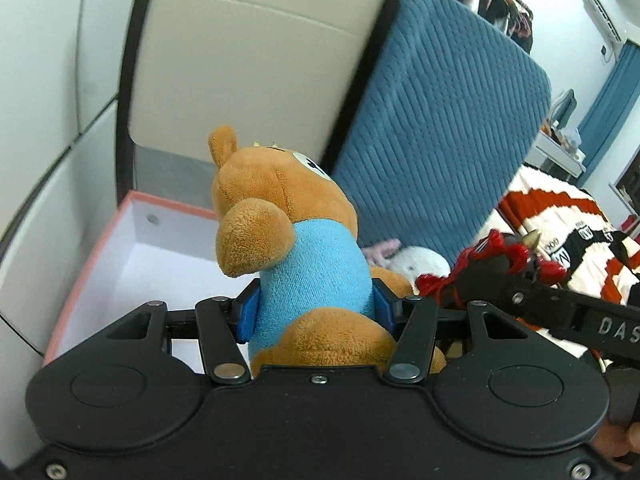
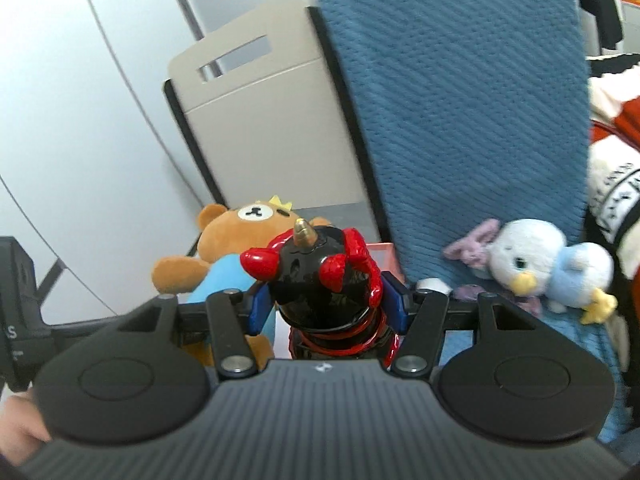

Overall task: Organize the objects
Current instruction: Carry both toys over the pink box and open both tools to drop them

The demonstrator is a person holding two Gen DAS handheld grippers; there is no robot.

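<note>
White cabinet doors (image 2: 80, 100) fill the background. A beige folding board (image 1: 256, 68) with a handle slot stands upright against them. Leaning beside it, at two o'clock in the left wrist view, a big blue ribbed cushion (image 1: 444, 120). A bed with a red, white and black knit blanket (image 1: 560, 216) lies off at three o'clock.

An open pink-edged box (image 1: 132, 256) with a white interior sits at nine o'clock below the board. Nothing visible inside the part that shows.

Left gripper (image 1: 314, 310): its blue pads pinch the brown plush bear (image 1: 288, 232) at the waist, over its light-blue shirt. The bear is upright, off the surface, just right of the box opening, partly over its near edge. Round ears, cream muzzle and a small yellow crown show in the right wrist view.

Right gripper (image 2: 328, 306): clamped on a glossy black-and-red toy figure (image 2: 320, 280) with a gold horn on top and red claw-like arms. It is held near the bear, at the bear's four o'clock.

A white-and-blue plush bird (image 2: 536, 264) with a yellow beak and pink bow lies at the cushion's foot, close to the right gripper's path at two o'clock.
</note>
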